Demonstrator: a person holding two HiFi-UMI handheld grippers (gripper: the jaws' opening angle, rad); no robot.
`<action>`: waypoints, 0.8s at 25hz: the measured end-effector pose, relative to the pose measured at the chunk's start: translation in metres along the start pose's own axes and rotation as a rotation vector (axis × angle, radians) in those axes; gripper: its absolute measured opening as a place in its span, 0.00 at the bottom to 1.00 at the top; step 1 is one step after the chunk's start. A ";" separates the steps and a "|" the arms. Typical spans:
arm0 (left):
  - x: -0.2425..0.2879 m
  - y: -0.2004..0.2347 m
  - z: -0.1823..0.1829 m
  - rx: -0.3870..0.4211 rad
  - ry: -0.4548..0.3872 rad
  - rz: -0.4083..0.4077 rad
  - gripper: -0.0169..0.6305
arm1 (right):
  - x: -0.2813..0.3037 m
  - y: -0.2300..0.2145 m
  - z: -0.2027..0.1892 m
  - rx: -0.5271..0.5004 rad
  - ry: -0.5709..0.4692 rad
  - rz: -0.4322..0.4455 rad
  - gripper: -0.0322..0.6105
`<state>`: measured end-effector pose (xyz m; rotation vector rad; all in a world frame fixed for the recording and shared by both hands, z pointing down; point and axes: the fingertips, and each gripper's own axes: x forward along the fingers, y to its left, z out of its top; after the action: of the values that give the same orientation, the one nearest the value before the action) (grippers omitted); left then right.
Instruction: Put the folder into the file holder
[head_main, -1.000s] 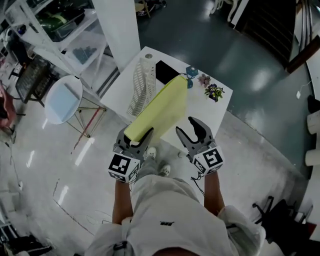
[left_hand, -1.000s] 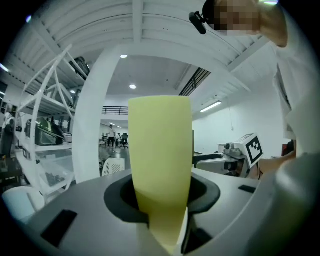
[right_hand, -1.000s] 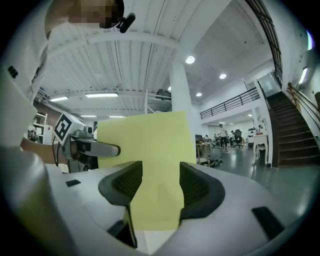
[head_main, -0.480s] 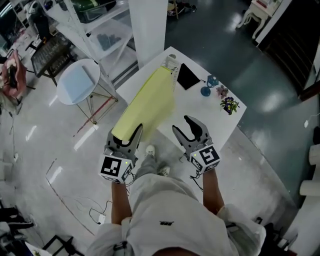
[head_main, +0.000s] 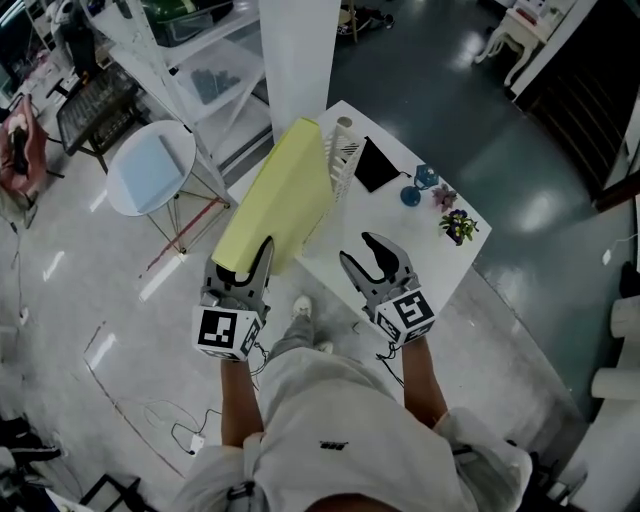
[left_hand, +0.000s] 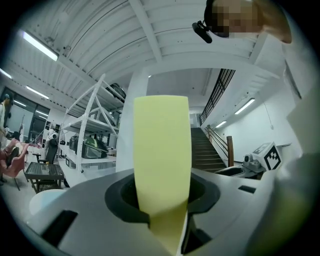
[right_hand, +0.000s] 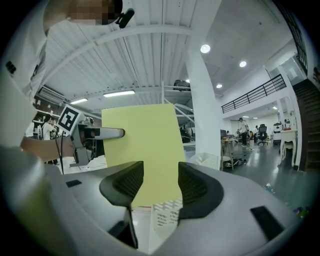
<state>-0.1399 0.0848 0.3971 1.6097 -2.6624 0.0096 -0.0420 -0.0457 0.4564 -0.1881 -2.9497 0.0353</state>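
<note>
**deskrat:** Shiny grey floor all round, a fat white pillar (head_main: 297, 55) and metal shelving at the back, with a small white table (head_main: 400, 270) in the middle. What's everything made of?

**binderfan:** The folder (head_main: 275, 195) is a flat, thin rectangle in pale yellow-green. It's matte with no print showing, and it looks stiff enough to stay straight when held by one end. The file holder (head_main: 342, 160) is white with slotted, ribbed sides and stands upright at the table's far left corner. Next to it there's a flat black slab (head_main: 375, 165), a little blue thing (head_main: 410, 195) and a tiny pot of flowers (head_main: 457, 225). Off to the left is a round white stool (head_main: 150, 175) on thin wire legs.

**deskrat:** And the hands?

**binderfan:** Both bare forearms are stretched forward, grippers pointing roughly level. The left gripper (head_main: 245, 262) is clamped tight on the near end of the folder. In its own view the sheet comes straight up out of the pinched jaws. The folder is up in the air, running away from that gripper toward the file holder, with its far end right by the holder's left side. I can't tell if it's touching, but it isn't in a slot yet.

**deskrat:** Right one?

**binderfan:** The right gripper (head_main: 372, 262) is off to the side over the table's near edge, well apart from the folder. Its dark ribbed pads have just been closing but a narrow gap remains, and they aren't pressing on anything. Through the gap you only see the folder further off.
</note>
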 end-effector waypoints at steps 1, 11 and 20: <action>0.007 0.003 0.001 0.000 -0.005 0.003 0.29 | 0.004 -0.004 0.000 0.000 0.005 -0.001 0.39; 0.078 0.025 0.003 -0.033 -0.034 -0.008 0.29 | 0.046 -0.039 -0.001 0.013 0.041 -0.016 0.39; 0.127 0.020 -0.012 -0.060 -0.040 -0.023 0.29 | 0.062 -0.062 -0.008 0.039 0.062 -0.056 0.38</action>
<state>-0.2161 -0.0183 0.4133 1.6388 -2.6459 -0.1030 -0.1090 -0.0992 0.4774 -0.0992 -2.8881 0.0784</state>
